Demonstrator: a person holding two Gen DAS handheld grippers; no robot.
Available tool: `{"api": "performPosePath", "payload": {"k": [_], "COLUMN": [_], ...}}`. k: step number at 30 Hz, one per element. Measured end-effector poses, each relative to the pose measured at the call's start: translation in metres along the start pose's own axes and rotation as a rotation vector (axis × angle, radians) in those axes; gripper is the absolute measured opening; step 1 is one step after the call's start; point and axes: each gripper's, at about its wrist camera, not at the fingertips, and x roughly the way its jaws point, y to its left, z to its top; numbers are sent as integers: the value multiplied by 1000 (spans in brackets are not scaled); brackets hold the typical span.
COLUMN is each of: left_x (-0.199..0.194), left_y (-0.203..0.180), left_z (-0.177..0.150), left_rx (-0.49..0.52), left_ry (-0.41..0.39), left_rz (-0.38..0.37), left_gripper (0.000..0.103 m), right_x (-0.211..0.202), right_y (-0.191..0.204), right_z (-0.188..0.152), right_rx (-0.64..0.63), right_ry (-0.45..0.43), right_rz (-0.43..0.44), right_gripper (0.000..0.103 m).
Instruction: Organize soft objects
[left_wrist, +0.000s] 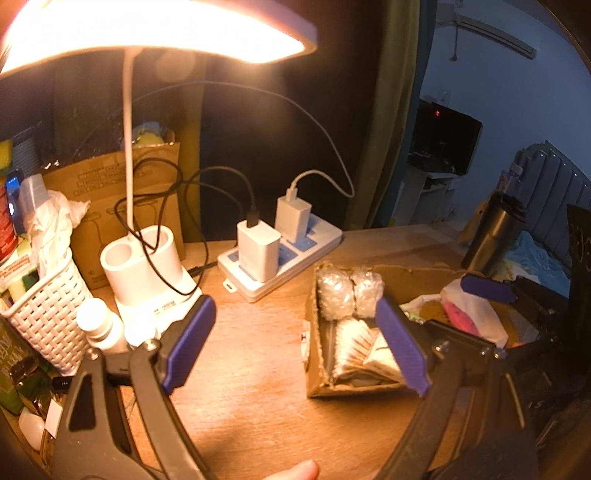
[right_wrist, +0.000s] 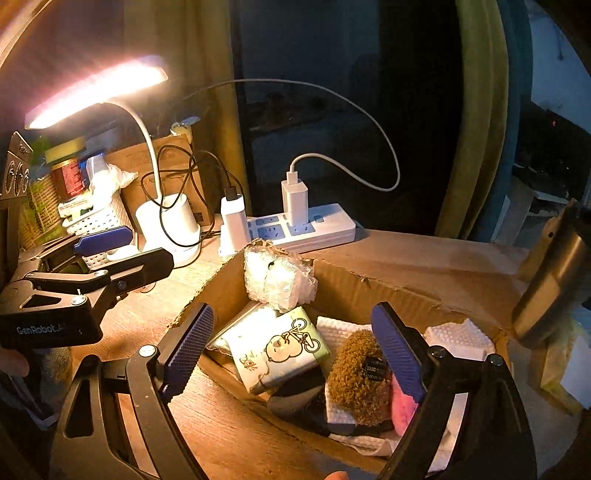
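Two claws are hovering spread and empty over the cardboard box (right_wrist: 369, 291).
I'm steering the right claw (right_wrist: 295, 350) onto the tissue pack (right_wrist: 277, 347), keeping the left claw (left_wrist: 291, 343) clear.

Both the left tongs (left_wrist: 295, 339) and right tongs (right_wrist: 295, 354) gape wide, empty.

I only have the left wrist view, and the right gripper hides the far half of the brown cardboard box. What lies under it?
Observer: A brown fuzzy bundle lies on a white paper towel inside the brown cardboard box.
Operator: Is the right gripper holding it?
Observer: No. The right gripper is open above the box and presses on nothing.
Operator: Anything beside the bundle?
Observer: A green-and-white tissue pack printed with a bear on a bicycle lies just left of it in the right wrist view.
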Motion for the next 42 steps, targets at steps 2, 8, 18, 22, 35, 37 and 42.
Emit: {"api": "performPosePath", "payload": {"k": [2, 8, 18, 22, 35, 37, 42], "left_x": [-4, -17, -42, -52, -92, -100, -121], "left_y": [-3, -14, -37, -48, -75, -78, -84], "left_z": [0, -2, -7, -8, -11, -12, -14], "left_rx": [3, 14, 38, 52, 87, 88, 90], "left_ry": [-2, -13, -37, -45, -98, -108, -139], "left_rz": [-3, -21, -51, -63, -87, -89, -95], "left_gripper": [89, 89, 89, 89, 89, 89, 89], "right_x": [-4, -23, -60, -74, -126, -135, -155], "right_y": [1, -2, -6, -5, -11, -11, -10], "right_z": [-1, -3, -14, -17, -29, -31, -34], "right_rx": [-3, 8, 27, 26, 46, 47, 51], "right_ry": [3, -15, -52, -60, -111, -121, -148], "right_rz": [-4, -24, -59, -72, -132, -140, -157], "right_gripper": [90, 90, 90, 90, 90, 90, 90]}}
